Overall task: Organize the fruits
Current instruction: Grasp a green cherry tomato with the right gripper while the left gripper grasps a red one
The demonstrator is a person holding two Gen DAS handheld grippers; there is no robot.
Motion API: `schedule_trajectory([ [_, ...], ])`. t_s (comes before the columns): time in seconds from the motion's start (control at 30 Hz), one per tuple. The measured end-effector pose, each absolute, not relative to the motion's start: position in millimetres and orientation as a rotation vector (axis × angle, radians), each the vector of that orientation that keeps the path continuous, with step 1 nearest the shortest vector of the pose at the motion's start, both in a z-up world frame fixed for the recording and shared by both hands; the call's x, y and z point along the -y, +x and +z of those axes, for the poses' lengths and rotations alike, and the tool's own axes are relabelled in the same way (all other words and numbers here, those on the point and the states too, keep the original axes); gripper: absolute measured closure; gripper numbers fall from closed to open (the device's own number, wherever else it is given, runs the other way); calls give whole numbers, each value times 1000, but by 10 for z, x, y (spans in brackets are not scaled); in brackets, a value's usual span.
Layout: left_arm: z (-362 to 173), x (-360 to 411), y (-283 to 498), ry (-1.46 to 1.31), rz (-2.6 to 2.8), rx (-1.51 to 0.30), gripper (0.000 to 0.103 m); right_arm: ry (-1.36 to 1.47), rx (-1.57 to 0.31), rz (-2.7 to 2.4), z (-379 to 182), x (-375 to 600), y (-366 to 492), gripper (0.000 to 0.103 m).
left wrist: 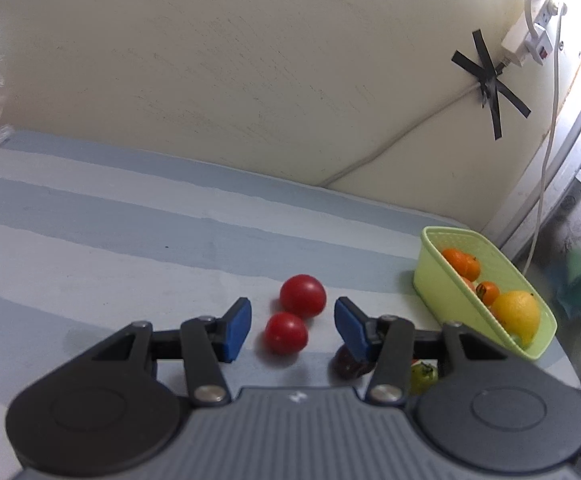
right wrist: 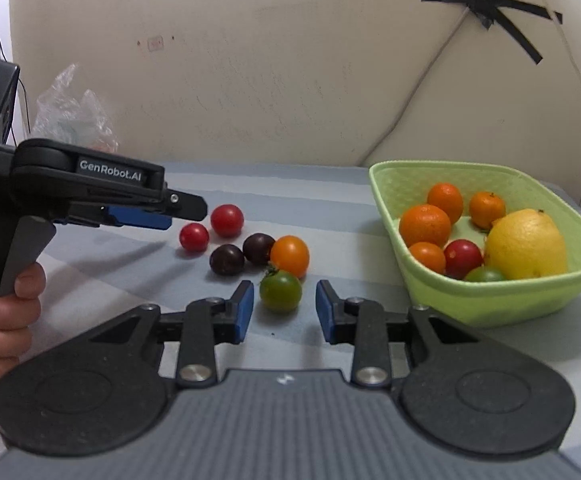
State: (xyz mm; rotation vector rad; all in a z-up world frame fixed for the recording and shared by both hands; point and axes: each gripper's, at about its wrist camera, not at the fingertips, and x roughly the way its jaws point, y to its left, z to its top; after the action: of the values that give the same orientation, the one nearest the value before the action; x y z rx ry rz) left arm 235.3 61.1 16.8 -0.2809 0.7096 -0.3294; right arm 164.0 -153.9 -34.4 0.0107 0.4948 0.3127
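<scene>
Two red tomatoes lie on the striped cloth between the open fingers of my left gripper, which touches neither. In the right wrist view the left gripper hovers just left of these red tomatoes. My right gripper is open around a green tomato, without touching it. Behind it lie two dark purple tomatoes and an orange tomato. The green basket at right holds several oranges, a lemon, a red and a green tomato.
A crumpled clear plastic bag sits at the back left by the cream wall. A cable and black tape cross hang on the wall. The basket stands near the table's right edge.
</scene>
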Motion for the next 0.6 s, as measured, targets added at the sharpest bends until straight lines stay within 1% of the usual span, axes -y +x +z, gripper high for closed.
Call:
schedule_trajectory([
  [0.1,103,-585,2377,-263,-323,-724,58,5,-513,311,-393,1519,1720,66],
  [0.23,59,-487,2336,-197,-304,-714,69,8,-527,322,-393,1499,1784,66],
  [0.27,61,-468,2331,-191,-311,-718,76,4,-534,325,-397,1485,1799,66],
  [0.33,60,-438,2300,-171,-311,-714,76,-4,-552,332,-409,1465,1826,68],
  [0.37,63,-433,2279,-164,-309,-712,76,-10,-550,330,-405,1458,1827,76],
  [0.47,87,-436,2147,-170,-307,-713,76,-16,-538,319,-398,1464,1784,77],
  [0.6,173,-412,1701,-166,-347,-670,76,16,-510,339,-372,1536,1533,77],
])
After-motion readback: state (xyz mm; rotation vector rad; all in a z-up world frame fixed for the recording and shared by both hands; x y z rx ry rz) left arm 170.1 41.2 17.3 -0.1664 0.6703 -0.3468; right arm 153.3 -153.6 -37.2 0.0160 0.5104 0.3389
